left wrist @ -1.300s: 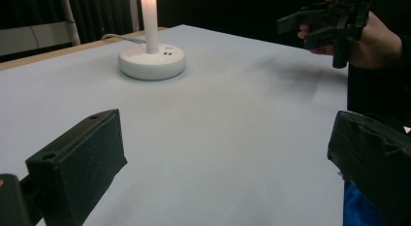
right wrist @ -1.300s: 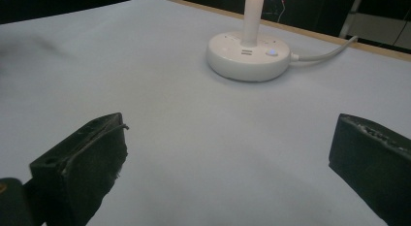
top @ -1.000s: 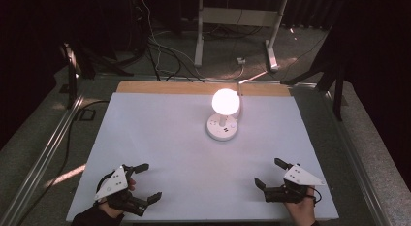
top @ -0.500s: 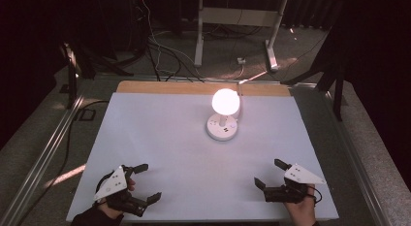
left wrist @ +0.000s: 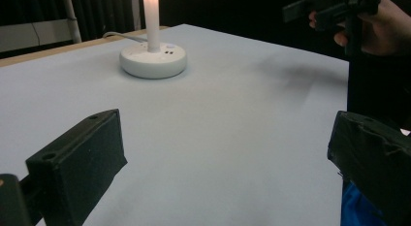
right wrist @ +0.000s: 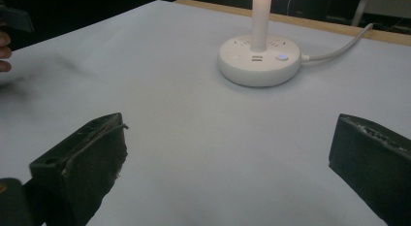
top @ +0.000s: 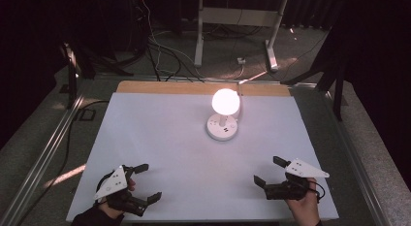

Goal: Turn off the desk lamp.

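High view: lamp point(top: 223, 114) upright mid-surface point(top: 160, 138), well ahead of both empty, wide-open claws, nearer right claw point(top: 266, 171) than left claw point(top: 148, 182). Left gripper view: base point(left wrist: 153, 60) ahead-left (distance hard to judge). Right gripper view: base point(right wrist: 259, 60) ahead, slightly right.

Lamp point(top: 224, 114) standing on table point(top: 160, 138), right of centre toward far edge. Left gripper point(top: 145, 183) at near left, right gripper point(top: 269, 170) at near right, well apart.
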Motion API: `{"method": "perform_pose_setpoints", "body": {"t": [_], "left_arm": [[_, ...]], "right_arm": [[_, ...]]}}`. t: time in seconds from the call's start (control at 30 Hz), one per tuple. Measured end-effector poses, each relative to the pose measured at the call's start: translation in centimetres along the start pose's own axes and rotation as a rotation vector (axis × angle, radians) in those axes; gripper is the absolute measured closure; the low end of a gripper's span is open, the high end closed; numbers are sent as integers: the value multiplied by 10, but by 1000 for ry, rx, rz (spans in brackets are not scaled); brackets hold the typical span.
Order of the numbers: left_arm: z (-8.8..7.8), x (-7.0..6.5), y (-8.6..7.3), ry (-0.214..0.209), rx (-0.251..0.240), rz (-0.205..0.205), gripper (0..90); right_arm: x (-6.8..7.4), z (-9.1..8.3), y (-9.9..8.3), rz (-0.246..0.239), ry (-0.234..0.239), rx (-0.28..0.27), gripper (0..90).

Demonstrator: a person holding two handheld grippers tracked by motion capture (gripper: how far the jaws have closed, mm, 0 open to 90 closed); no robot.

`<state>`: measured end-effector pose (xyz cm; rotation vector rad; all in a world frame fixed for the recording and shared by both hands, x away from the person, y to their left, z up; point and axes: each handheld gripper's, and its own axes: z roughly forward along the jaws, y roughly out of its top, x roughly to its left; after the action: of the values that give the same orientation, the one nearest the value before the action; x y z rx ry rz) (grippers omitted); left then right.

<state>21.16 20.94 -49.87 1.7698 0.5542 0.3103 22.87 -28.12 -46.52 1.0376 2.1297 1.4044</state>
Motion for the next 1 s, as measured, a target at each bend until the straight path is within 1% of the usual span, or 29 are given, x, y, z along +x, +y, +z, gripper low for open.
{"method": "perform_pose_setpoints", "body": {"t": [0.03, 0.07, 0.13, 0.23, 0.27, 0.3, 0.43, 0.57, 0.6, 0.63, 0.77, 0.87, 0.97, 1.0], "left_arm": [[0, 0, 0, -1, -1, -1, 5], [0, 0, 0, -1, -2, -1, 5], [0, -1, 0, -2, -2, -1, 6], [-1, -1, 0, -2, -5, -4, 6], [-1, -1, 0, -1, -5, -3, 6], [-1, -1, 0, -2, -4, -4, 6], [0, -1, 0, -2, -6, -7, 5], [0, -1, 1, -5, -7, -8, 6], [0, -1, 0, -4, -7, -10, 6], [0, -1, 0, -4, -7, -8, 5], [0, -1, 1, -6, -11, -11, 5], [-1, -1, 0, -6, -9, -9, 5], [-1, -1, 1, -7, -12, -10, 6], [-1, -1, 1, -7, -13, -10, 6]], "right_arm": [[0, 0, 0, 0, 0, 0, 0], [-1, 0, 7, 9, 9, -5, 0], [-2, -1, 14, 1, 12, -16, 0], [-4, 0, 23, 11, 16, -26, 0], [-4, 0, 23, 11, 16, -26, 0], [-6, 1, 28, 21, 19, -32, 0], [-8, 4, 35, 17, 14, -40, 0], [-9, 12, 44, -6, -1, -38, 0], [-9, 12, 44, -6, -1, -38, 0], [-9, 17, 47, -8, 4, -38, 0], [-8, 23, 52, -20, 9, -35, 0], [-6, 30, 56, -47, -5, -1, 0], [-5, 39, 59, -51, 6, -7, 0], [-5, 39, 59, -51, 6, -7, 0]]}}
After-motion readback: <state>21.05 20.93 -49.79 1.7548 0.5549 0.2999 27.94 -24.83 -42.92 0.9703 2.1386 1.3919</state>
